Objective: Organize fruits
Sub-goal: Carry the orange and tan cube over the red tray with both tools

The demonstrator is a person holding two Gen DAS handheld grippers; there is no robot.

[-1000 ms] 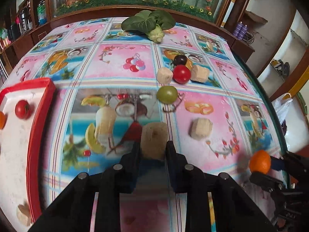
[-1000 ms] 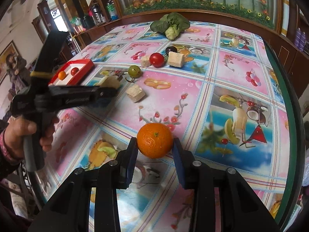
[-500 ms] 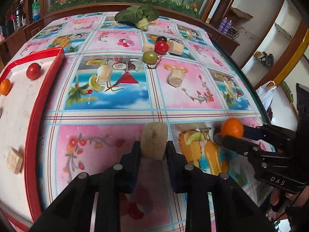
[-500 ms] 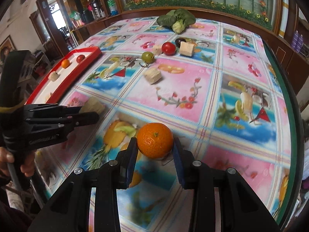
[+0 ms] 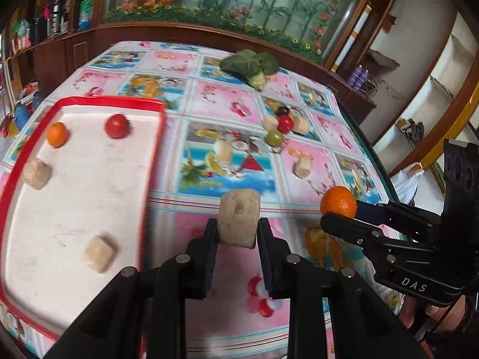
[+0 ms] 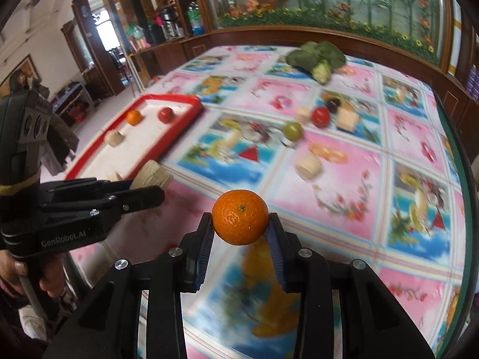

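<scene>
My left gripper (image 5: 238,227) is shut on a beige fruit chunk (image 5: 239,217), held above the table just right of the red tray (image 5: 149,161). My right gripper (image 6: 241,227) is shut on an orange (image 6: 240,217), held above the table's near side. Each gripper shows in the other's view: the left gripper (image 6: 149,188) and the right gripper (image 5: 335,212). The tray holds an orange (image 5: 57,134), a red tomato (image 5: 116,125) and two beige chunks (image 5: 98,254). On the cloth lie a green fruit (image 5: 274,138), a red tomato (image 5: 286,123), a dark fruit (image 5: 283,110) and beige chunks (image 5: 302,168).
A leafy green vegetable (image 5: 253,67) lies at the table's far side. The table (image 6: 344,179) has a fruit-print cloth and a curved right edge. Wooden cabinets and a glass-fronted display (image 6: 314,0) stand behind it. A hand (image 6: 36,275) holds the left gripper.
Both grippers have moved left toward the red tray and lifted, still holding their items. The tray now fills more of the left wrist view. Fruits on the cloth have not moved.
</scene>
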